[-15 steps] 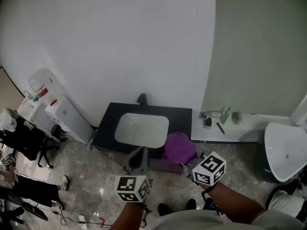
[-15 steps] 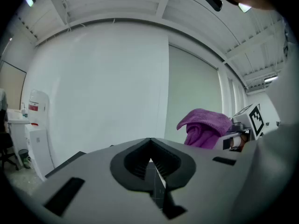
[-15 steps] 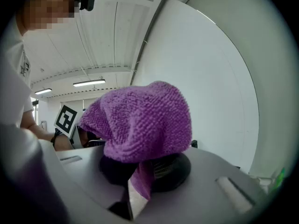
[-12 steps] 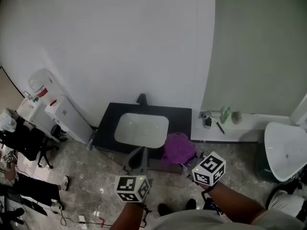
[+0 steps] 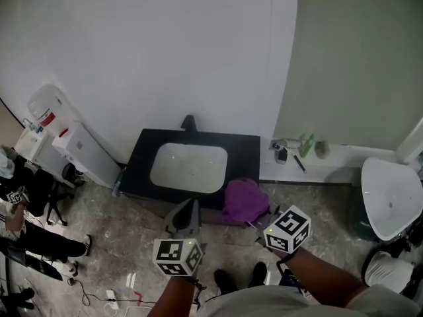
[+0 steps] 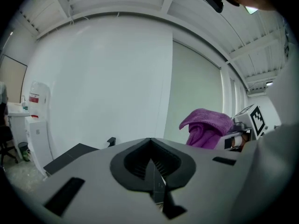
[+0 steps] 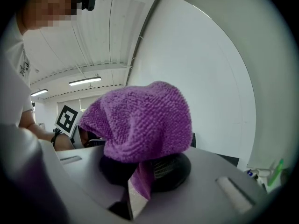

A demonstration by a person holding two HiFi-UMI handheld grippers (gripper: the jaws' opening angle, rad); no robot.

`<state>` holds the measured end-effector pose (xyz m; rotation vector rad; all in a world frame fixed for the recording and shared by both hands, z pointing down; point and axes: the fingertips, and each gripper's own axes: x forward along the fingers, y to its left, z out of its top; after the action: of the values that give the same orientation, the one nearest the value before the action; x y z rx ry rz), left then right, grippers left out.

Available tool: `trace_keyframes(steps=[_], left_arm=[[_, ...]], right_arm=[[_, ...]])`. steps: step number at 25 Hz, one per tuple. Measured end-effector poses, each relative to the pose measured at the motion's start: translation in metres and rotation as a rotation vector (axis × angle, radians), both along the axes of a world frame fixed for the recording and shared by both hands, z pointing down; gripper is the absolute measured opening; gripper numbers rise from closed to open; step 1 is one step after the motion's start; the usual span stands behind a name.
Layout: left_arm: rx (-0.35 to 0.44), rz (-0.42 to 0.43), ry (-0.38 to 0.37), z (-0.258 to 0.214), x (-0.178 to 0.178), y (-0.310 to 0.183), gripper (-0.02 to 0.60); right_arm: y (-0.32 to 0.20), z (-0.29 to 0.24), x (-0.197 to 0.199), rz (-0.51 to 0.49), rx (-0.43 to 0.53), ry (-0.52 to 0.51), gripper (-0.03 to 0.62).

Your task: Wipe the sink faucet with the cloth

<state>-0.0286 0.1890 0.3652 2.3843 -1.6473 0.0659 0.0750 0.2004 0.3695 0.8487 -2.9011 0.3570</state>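
Purple terry cloth [image 7: 140, 120] looks soft, light, floppy. Right gripper [image 7: 135, 190] pinches one fold, which seems a good hold. Left gripper [image 6: 154, 181] closed, empty. Faucet [image 5: 189, 122] well apart.

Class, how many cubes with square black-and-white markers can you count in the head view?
2. One white marker cube tops the left gripper, bottom centre-left; the other tops the right gripper, beside the purple terry cloth.

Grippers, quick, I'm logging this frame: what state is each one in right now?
The left gripper is shut, with nothing between its jaws.
The right gripper is shut on the purple cloth.
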Motion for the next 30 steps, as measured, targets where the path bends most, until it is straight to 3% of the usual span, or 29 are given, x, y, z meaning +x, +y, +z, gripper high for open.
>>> trace_keyframes(steps=[6, 17, 23, 30], left_arm=[[-0.027, 0.018, 0.032, 0.015, -0.021, 0.002, 0.004], [0.007, 0.062, 0.048, -0.006, -0.077, -0.008, 0.003], [-0.015, 0.069, 0.036, 0.006, -0.072, -0.068, 0.003], [-0.056, 0.072, 0.024, 0.023, -0.056, -0.187, 0.003]], right_arm=[[-0.001, 0.006, -0.019, 0.034, -0.014, -0.005, 0.049], [-0.014, -0.022, -0.074, 0.069, 0.046, -0.023, 0.049], [-0.081, -0.007, -0.066, 0.090, 0.019, -0.035, 0.049], [-0.208, 0.017, -0.056, 0.077, -0.020, -0.022, 0.049]])
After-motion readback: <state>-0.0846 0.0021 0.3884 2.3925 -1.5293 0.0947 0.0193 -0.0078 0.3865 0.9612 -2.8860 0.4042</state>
